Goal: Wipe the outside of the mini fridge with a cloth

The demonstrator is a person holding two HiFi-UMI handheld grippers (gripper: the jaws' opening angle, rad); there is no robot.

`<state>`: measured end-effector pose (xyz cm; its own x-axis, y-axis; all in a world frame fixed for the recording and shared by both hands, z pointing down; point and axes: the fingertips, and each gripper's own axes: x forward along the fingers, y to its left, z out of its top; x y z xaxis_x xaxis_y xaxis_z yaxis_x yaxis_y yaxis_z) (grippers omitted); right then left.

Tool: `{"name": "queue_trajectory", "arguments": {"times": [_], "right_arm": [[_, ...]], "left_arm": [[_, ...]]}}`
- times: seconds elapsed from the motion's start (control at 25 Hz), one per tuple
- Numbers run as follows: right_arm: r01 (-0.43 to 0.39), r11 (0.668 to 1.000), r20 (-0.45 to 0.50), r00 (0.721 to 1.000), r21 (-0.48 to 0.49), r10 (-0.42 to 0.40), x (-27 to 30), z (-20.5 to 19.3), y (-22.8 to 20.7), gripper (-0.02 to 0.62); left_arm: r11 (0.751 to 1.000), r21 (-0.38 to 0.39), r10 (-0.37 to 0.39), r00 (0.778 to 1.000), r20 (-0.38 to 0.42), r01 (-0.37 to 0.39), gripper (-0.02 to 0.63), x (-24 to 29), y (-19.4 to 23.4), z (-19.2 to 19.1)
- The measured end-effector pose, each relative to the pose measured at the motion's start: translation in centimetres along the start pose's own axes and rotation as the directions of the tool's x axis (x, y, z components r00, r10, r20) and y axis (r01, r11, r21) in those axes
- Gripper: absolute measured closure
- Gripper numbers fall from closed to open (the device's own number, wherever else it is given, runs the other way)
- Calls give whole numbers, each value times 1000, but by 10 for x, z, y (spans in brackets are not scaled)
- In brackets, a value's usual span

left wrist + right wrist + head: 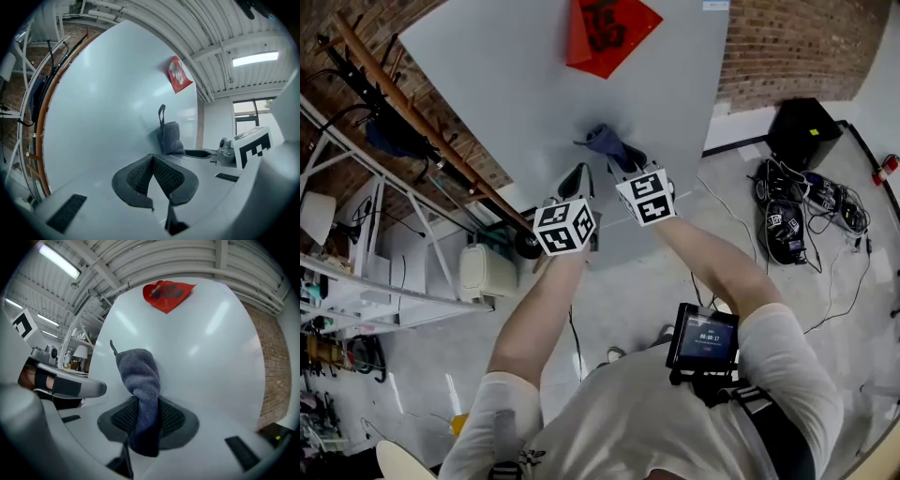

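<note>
Up close at the fridge [525, 84], white face, red paper [605, 33] stuck high on it. Person stands facing it, both arms out, a gripper in each hand.

Right gripper [147, 420]: jaws clamped on the cloth [140, 376], grey-blue, bunched. Its upper end sticks out past the tips and lies against the white face, below the red paper. A short tail hangs out behind the jaws.

Left gripper [152, 168]: jaws pressed together, nothing between them. Held just beside the right one, pointing at the same face. Cannot tell whether its tips touch the fridge.

Marker cubes [564, 226] sit side by side, near each other, not touching. Small lit screen [705, 337] on the person's chest. Brick wall [787, 42] beside the fridge. Black box [804, 131] and cables [825, 202] on the floor to the person's right.
</note>
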<state>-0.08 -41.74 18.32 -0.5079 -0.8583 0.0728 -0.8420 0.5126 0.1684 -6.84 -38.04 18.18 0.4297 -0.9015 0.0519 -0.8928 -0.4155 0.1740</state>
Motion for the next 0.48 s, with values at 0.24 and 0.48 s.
{"name": "queue_trajectory", "arguments": {"times": [0.24,0.48], "right_arm": [[58,998,-13,998,13,-58,-21,-12,-71,485],[110,994,-28,994,21,-109,-39,-24,-136,485]], "left_arm": [[999,1,-38,999,-10,38,603,40,-46,-7],[997,-2,-71,997,-12,71,603,79,-87,-11]]}}
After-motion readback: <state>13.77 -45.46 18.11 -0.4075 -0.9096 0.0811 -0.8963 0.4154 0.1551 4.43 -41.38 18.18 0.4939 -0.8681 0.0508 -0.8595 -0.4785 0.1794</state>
